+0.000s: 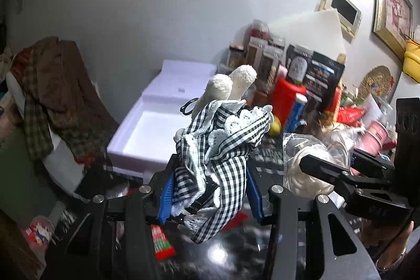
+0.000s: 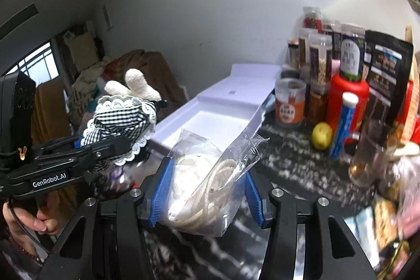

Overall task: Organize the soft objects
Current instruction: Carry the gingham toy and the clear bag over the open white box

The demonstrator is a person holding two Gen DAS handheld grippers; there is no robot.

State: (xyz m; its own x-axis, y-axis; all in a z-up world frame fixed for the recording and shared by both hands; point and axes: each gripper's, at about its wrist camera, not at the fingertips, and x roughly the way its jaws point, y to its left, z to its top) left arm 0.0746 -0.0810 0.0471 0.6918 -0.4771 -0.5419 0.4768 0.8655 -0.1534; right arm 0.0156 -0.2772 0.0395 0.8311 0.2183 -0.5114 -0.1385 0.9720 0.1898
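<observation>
1. Left tongs [image 1: 210, 190]: lower centre of the left wrist view, blue pads partly closed on a plush toy [image 1: 218, 138] dressed in black-and-white gingham with white lace trim; its two cream ears point toward the upper centre of the frame.
2. Right tongs [image 2: 206, 197]: lower centre of the right wrist view, blue pads partly closed on a clear plastic bag [image 2: 207, 175] holding coiled white cord; the bag's open end flares toward the upper right.
3. Both held things are lifted clear of the dark speckled counter [image 2: 288, 162].
4. White foam box [image 2: 218, 120]: open, centre of the right wrist view, directly behind the bag; in the left wrist view it lies left of the toy.
5. Jars and bottles [image 2: 315, 57]: clustered at the right, with a red container [image 2: 346, 96], a blue-and-white tube [image 2: 344, 122] and a yellow-green fruit [image 2: 321, 139] in front.
6. Pile of brown and checked cloth [image 1: 52, 85]: left edge of the left wrist view.
7. A person's hand [image 2: 29, 214] grips the left tongs' handle, lower left of the right wrist view.
</observation>
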